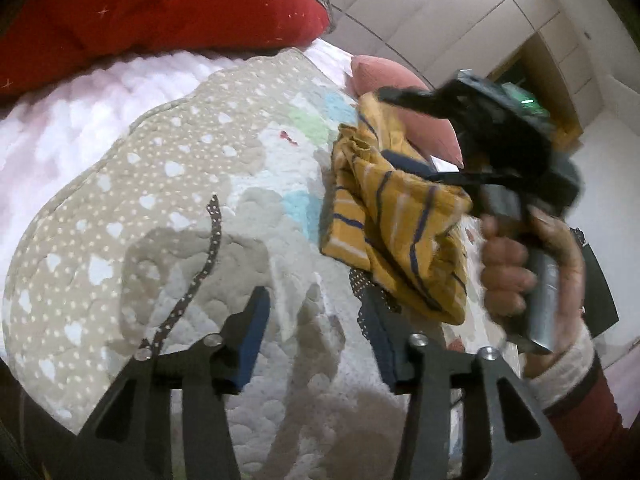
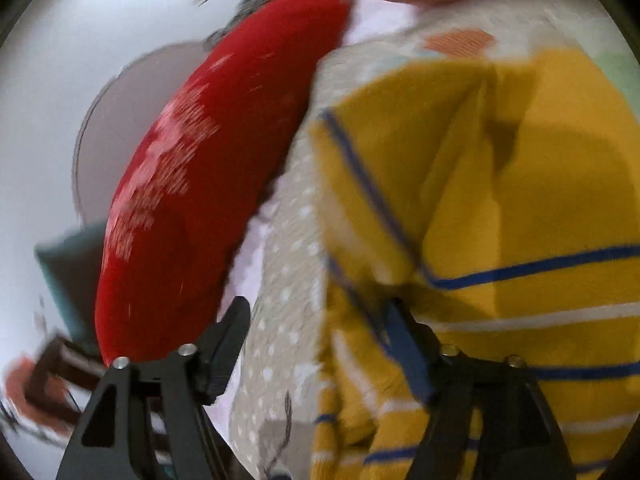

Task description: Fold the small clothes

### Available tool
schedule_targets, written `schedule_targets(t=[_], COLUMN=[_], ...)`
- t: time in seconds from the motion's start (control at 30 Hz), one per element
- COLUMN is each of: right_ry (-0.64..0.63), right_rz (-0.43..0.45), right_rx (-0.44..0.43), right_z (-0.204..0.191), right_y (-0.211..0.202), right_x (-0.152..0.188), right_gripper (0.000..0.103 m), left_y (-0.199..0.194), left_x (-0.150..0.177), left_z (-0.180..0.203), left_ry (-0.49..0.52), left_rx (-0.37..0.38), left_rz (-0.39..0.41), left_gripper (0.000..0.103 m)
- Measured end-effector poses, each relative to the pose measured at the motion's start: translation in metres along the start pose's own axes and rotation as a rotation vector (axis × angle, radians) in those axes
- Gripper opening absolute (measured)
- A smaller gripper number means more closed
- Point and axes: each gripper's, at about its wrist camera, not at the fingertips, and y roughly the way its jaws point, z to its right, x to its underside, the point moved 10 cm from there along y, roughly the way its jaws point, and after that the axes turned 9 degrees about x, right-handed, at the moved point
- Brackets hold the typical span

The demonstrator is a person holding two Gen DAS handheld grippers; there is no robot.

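Observation:
A small mustard-yellow garment (image 1: 392, 216) with blue and white stripes hangs bunched over the quilt (image 1: 168, 184), draped on my right gripper (image 1: 404, 128), whose jaws stand apart. In the right wrist view the garment (image 2: 520, 200) fills the right side and lies over the right finger (image 2: 412, 360); the right gripper (image 2: 320, 344) is open. My left gripper (image 1: 316, 332) is open and empty, low over the quilt, just left of and below the garment.
A beige heart-print quilt covers the bed, over a white fluffy blanket (image 1: 80, 112). A red cushion (image 1: 160, 12) lies at the back, also in the right wrist view (image 2: 192, 208). A pink pillow (image 1: 400, 92) sits behind the garment. White tiled wall (image 1: 460, 12) beyond.

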Motion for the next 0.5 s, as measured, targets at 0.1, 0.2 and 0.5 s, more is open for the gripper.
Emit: schedule_targets(t=[0.1,0.2,0.5], right_ry=[-0.141,-0.216,-0.060], right_rz=[0.068,0.085,0.180], right_rx=[0.056,0.166,0.368], right_z=[-0.012,0.001,0.117], right_y=[-0.039,-0.060,-0.109], right_x=[0.004,0.013,0.020], right_gripper=[0.075,0.072,0.072], left_y=[-0.001,0.004,0.018], left_x=[0.001,0.002,-0.050], left_z=[0.000,0.001,0.048], left_ry=[-0.001,-0.014,0.039], left_rx=[0.001,0.012,0.122], left_rz=[-0.002,-0.015,0.026], left_gripper=[0.055,0.055,0.098])
